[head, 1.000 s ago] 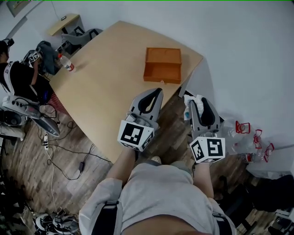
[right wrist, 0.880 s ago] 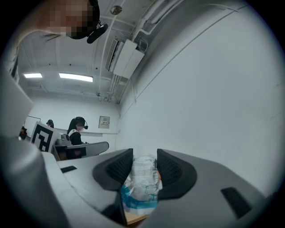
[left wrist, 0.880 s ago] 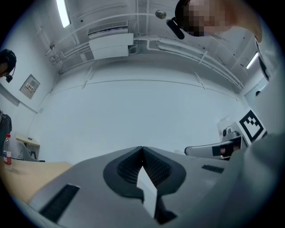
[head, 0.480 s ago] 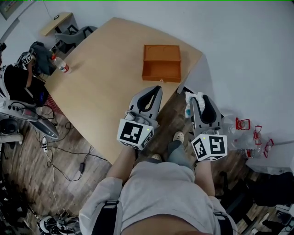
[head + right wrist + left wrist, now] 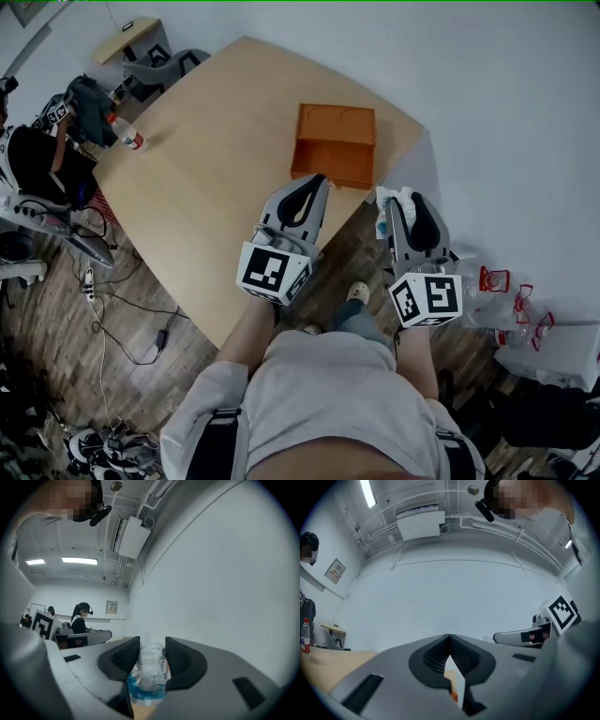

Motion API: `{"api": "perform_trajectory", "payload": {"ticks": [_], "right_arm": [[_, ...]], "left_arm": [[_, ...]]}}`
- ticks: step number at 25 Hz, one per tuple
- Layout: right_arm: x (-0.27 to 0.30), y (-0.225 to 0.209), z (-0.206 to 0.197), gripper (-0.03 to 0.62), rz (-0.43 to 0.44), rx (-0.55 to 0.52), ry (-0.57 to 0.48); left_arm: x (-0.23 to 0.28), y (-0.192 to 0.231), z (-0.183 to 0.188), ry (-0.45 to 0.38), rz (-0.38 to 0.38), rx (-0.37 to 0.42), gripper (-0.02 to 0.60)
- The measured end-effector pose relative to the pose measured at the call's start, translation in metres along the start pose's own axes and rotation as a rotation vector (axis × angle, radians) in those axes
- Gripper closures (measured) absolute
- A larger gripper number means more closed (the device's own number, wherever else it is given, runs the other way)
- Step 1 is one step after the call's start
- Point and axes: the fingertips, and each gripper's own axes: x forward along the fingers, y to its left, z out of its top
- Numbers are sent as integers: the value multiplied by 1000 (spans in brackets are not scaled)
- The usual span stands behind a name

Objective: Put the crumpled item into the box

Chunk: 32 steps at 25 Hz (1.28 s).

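Observation:
An open orange box (image 5: 335,145) sits near the right corner of the tan table (image 5: 206,178). My right gripper (image 5: 396,203) is shut on a crumpled white-and-blue wrapper (image 5: 391,207), held off the table's right edge, just below and right of the box. In the right gripper view the crumpled wrapper (image 5: 151,672) is pinched between the pads (image 5: 180,657). My left gripper (image 5: 314,184) is shut and holds nothing; its tips hover at the box's near edge. In the left gripper view the left gripper (image 5: 450,638) has its jaws meeting at the tip.
A plastic bottle with a red label (image 5: 126,132) stands at the table's far left edge. A seated person (image 5: 37,159) is at the left. Cables (image 5: 122,319) lie on the wood floor. Red-and-clear items (image 5: 511,295) lie on the floor at right, beside the white wall.
Both grippers have drawn slightly closer to the box. The person's feet have shifted below the grippers.

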Motion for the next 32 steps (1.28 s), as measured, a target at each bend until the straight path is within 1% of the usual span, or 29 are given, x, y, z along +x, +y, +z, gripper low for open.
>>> {"api": "perform_trajectory", "payload": {"ticks": [4, 8, 13, 23, 29, 32], "right_arm": [[26, -21, 6, 431, 33, 1, -4], [54, -39, 8, 431, 76, 3, 0], [86, -54, 11, 431, 140, 6, 4], [134, -79, 8, 431, 281, 10, 11], [140, -99, 0, 431, 339, 26, 24], [146, -103, -6, 431, 367, 33, 37]], "left_arm": [[24, 10, 1, -11, 45, 7, 568], [45, 25, -1, -16, 106, 8, 568], [64, 40, -2, -21, 179, 15, 568], [96, 54, -9, -33, 320, 39, 568], [110, 42, -15, -38, 379, 46, 568], [113, 41, -18, -41, 402, 47, 568]]}}
